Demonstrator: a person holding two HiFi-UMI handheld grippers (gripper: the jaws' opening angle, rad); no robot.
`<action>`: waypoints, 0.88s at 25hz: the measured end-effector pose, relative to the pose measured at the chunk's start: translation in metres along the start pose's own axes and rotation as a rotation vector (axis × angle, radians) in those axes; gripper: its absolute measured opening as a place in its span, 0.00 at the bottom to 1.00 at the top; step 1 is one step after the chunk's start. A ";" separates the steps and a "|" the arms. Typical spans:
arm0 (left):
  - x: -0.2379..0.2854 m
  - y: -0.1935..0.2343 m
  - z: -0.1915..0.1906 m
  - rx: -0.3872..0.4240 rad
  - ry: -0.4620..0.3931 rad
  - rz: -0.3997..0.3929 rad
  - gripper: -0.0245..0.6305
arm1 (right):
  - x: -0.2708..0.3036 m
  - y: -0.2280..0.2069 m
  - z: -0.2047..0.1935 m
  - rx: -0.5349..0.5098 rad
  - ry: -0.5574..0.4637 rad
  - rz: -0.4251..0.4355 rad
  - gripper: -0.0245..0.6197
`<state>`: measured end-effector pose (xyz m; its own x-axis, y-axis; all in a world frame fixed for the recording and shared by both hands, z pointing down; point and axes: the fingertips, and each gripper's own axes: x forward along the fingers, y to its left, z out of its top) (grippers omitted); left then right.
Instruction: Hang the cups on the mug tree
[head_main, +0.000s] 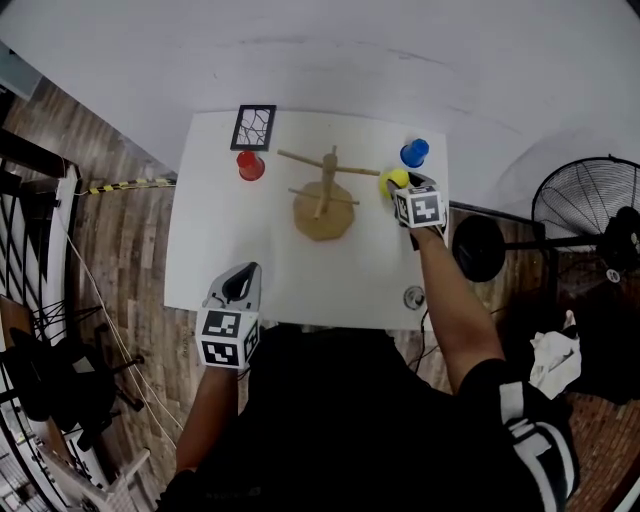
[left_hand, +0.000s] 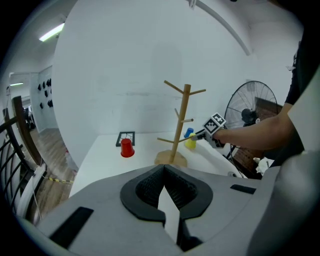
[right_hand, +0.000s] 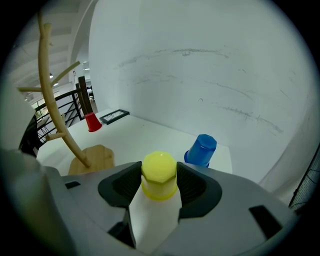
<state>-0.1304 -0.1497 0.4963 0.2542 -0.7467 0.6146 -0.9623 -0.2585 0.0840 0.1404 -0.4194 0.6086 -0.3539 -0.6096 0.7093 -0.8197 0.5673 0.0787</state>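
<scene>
A yellow cup stands upside down on the white table, right of the wooden mug tree. My right gripper is open around it, a pad close on each side, and the cup rests on the table. In the head view the right gripper sits at the yellow cup. A blue cup stands upside down just behind it. A red cup stands upside down left of the tree. My left gripper is shut and empty near the table's front left edge.
A black framed picture lies flat behind the red cup. A standing fan is on the floor to the right of the table. A white wall runs behind the table. Wooden floor and a black railing lie to the left.
</scene>
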 end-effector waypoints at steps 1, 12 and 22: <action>0.001 0.000 0.001 0.004 -0.002 -0.007 0.06 | -0.005 0.001 0.003 0.001 -0.008 0.001 0.37; 0.011 0.002 0.021 0.067 -0.046 -0.076 0.06 | -0.067 0.029 0.028 0.031 -0.140 0.031 0.37; 0.014 0.014 0.040 0.083 -0.086 -0.096 0.06 | -0.148 0.042 0.069 0.087 -0.341 0.047 0.37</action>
<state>-0.1369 -0.1884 0.4744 0.3555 -0.7649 0.5372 -0.9229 -0.3782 0.0721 0.1271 -0.3441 0.4585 -0.5101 -0.7420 0.4349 -0.8291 0.5587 -0.0192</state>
